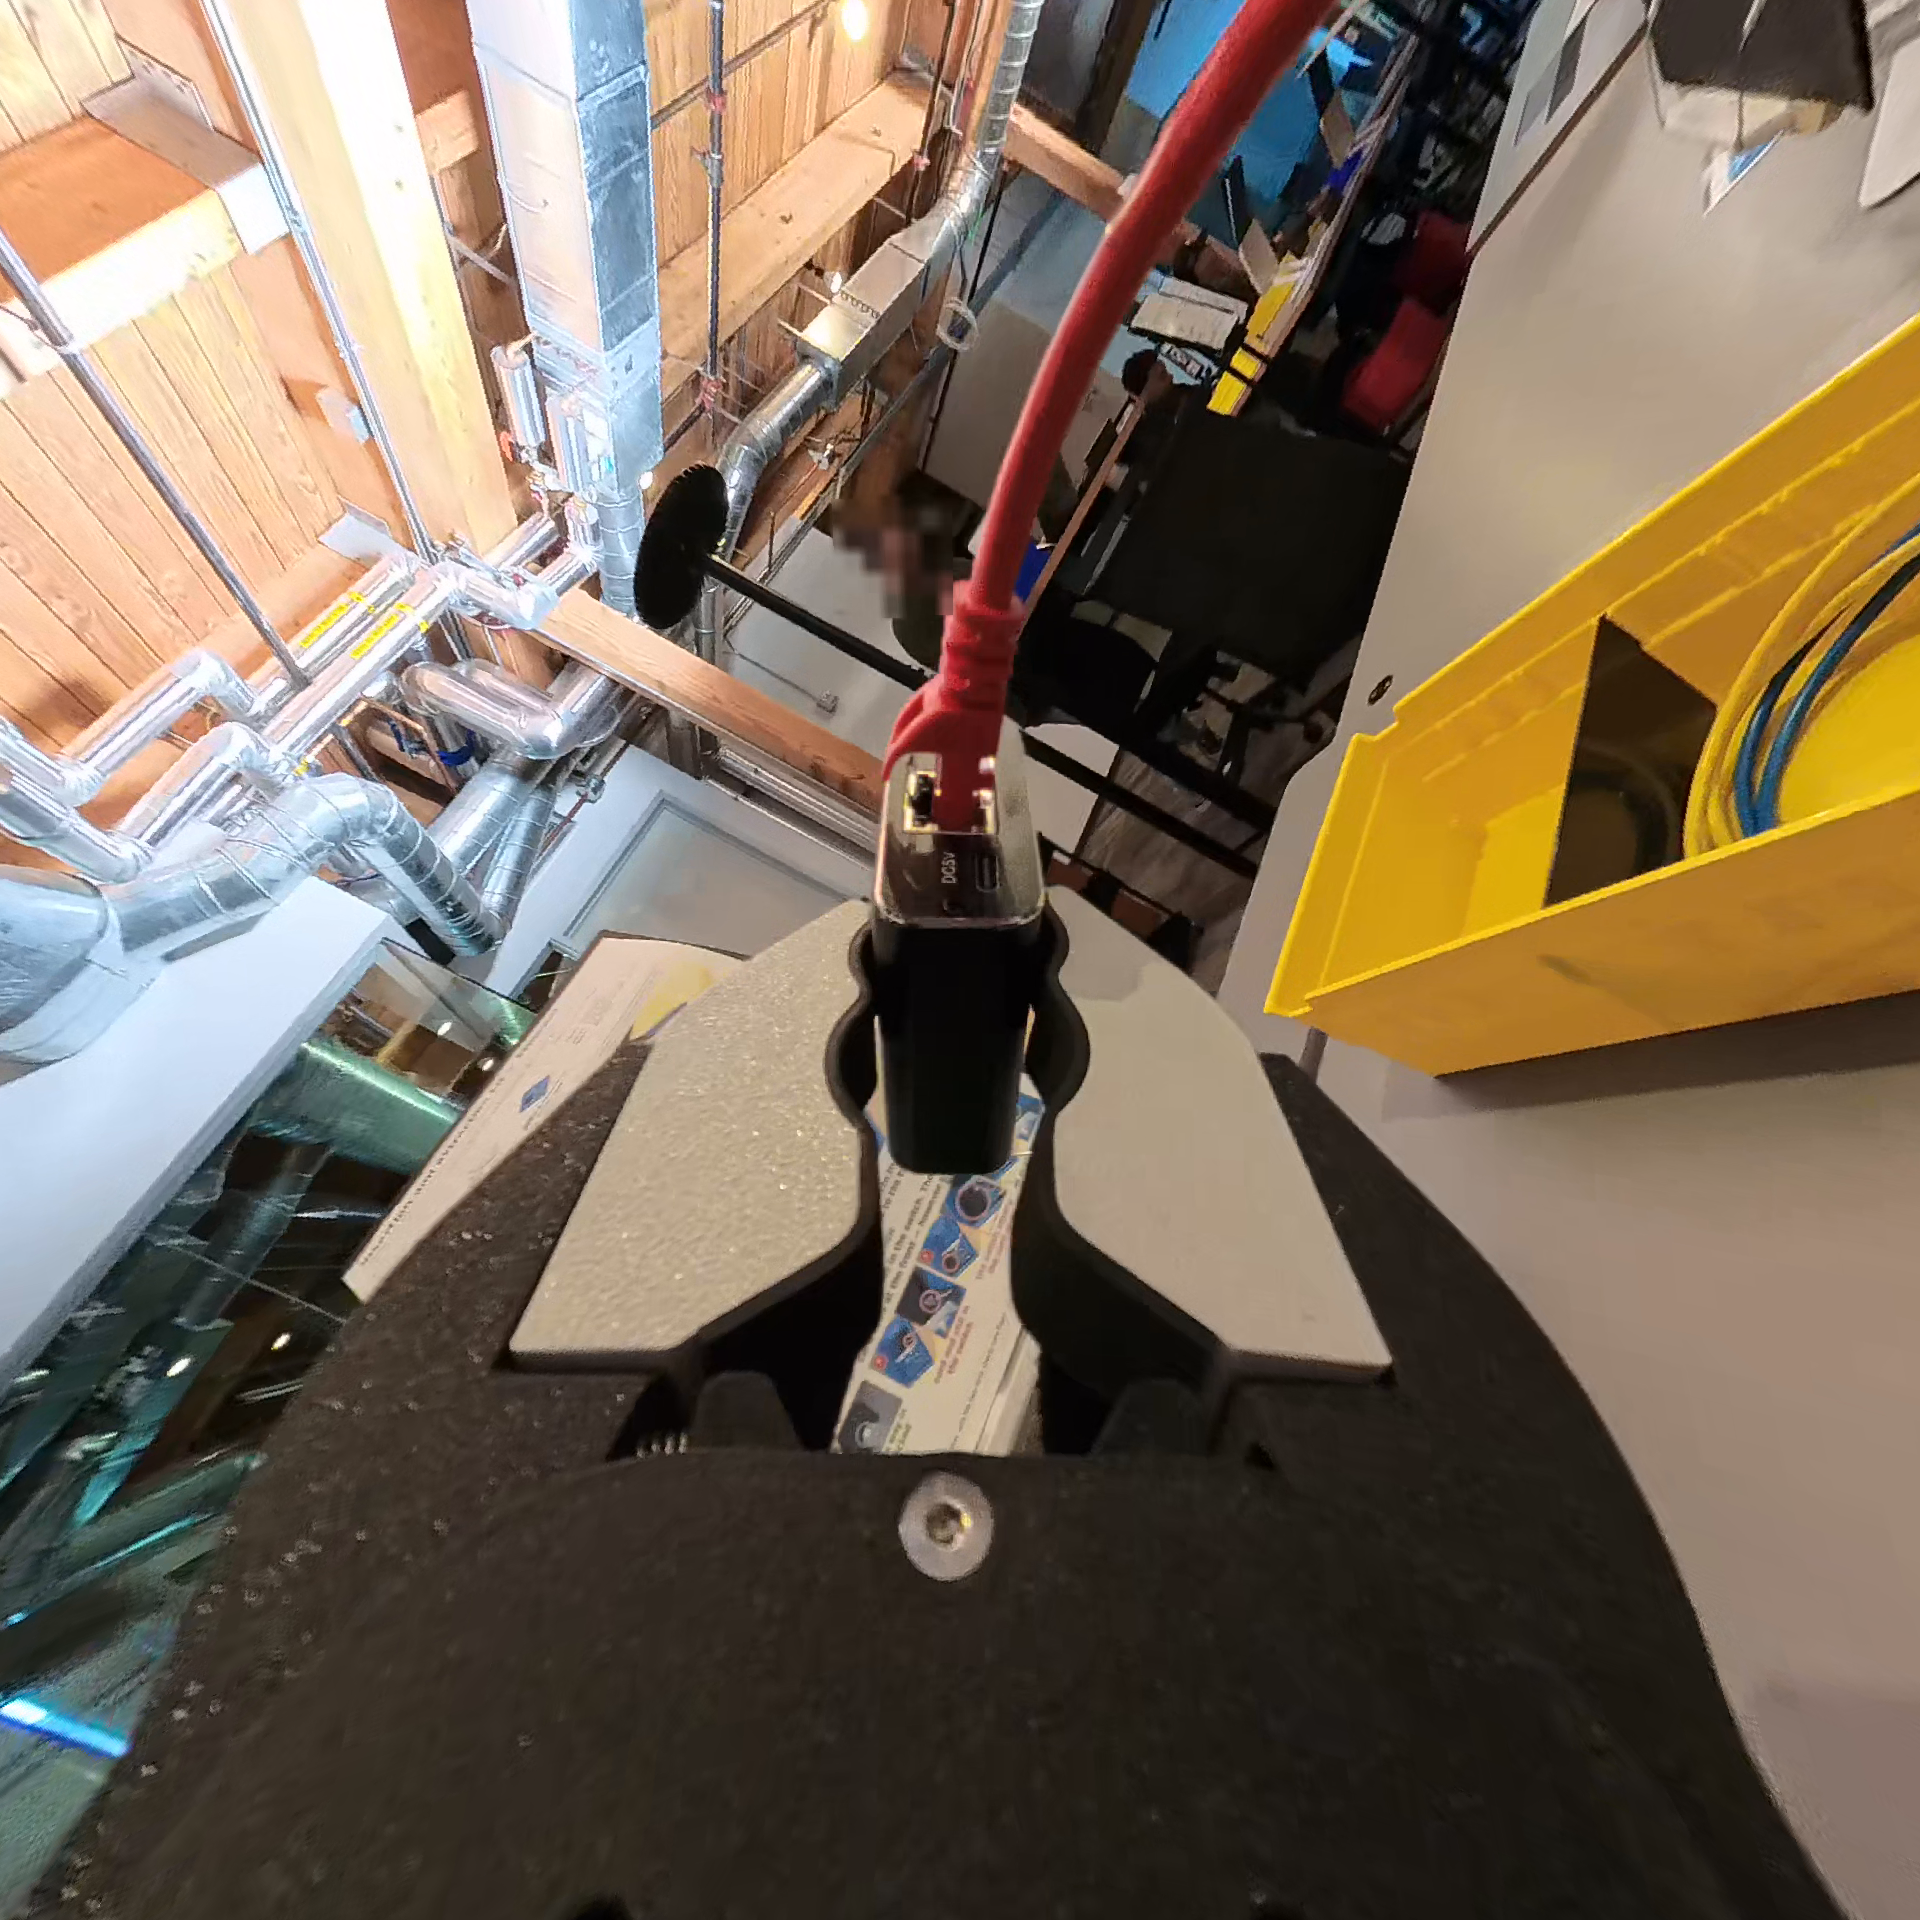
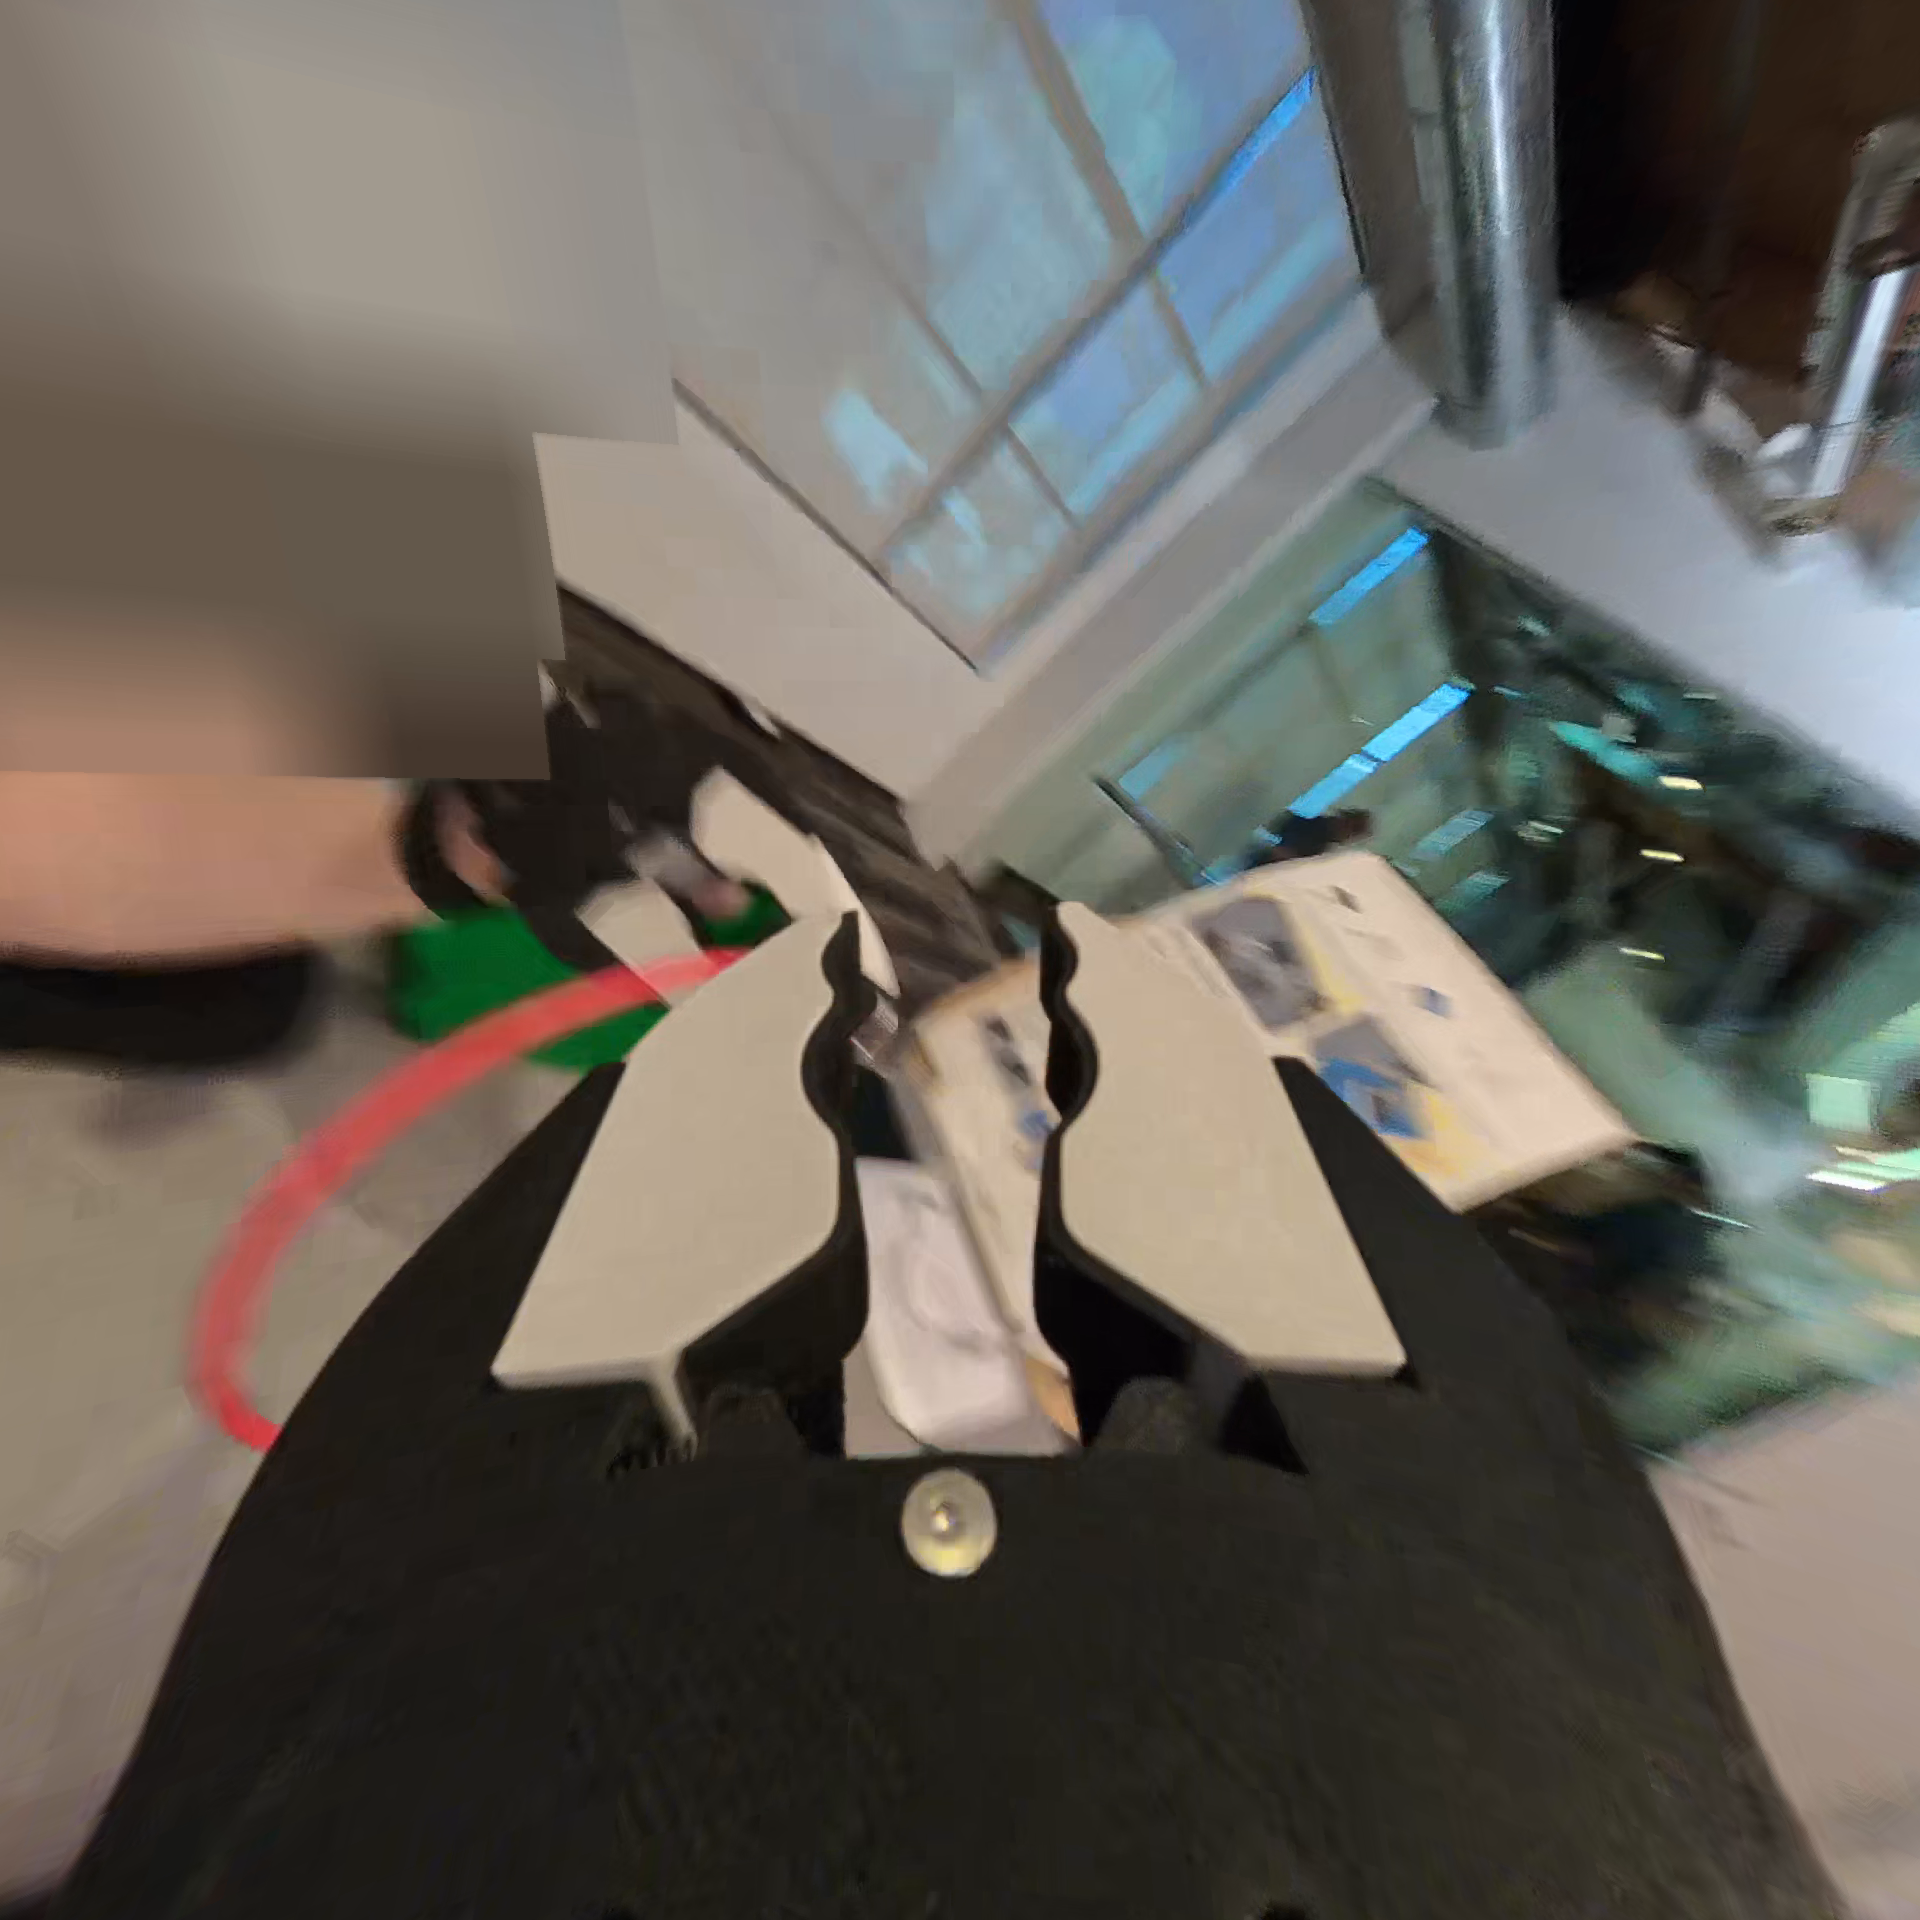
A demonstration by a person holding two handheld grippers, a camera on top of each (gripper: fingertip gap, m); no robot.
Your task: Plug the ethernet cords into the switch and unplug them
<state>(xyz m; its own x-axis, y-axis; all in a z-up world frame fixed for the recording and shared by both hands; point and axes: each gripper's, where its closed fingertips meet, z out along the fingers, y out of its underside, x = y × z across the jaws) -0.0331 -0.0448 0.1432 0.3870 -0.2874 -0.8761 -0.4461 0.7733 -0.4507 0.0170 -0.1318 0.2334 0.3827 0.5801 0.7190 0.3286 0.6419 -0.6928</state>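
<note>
In the left wrist view my left gripper [image 1: 956,966] is shut on a small black switch [image 1: 951,997] and holds it up off the table, port end away from me. A red ethernet cord [image 1: 1049,416] is plugged into one of its ports and arcs up out of the frame. In the right wrist view, which is blurred by motion, my right gripper [image 2: 951,935] is open and holds nothing. The red cord [image 2: 343,1153] curves on the table to its left. The other gripper, black and held by a hand [image 2: 582,831], shows farther off.
A yellow bin [image 1: 1621,831] with coiled yellow and blue cables sits on the grey table at the right. A printed instruction sheet [image 2: 1340,997] lies ahead of the right gripper. A green block [image 2: 488,977] sits near the far hand. Left tips to right tips: about 15 centimetres.
</note>
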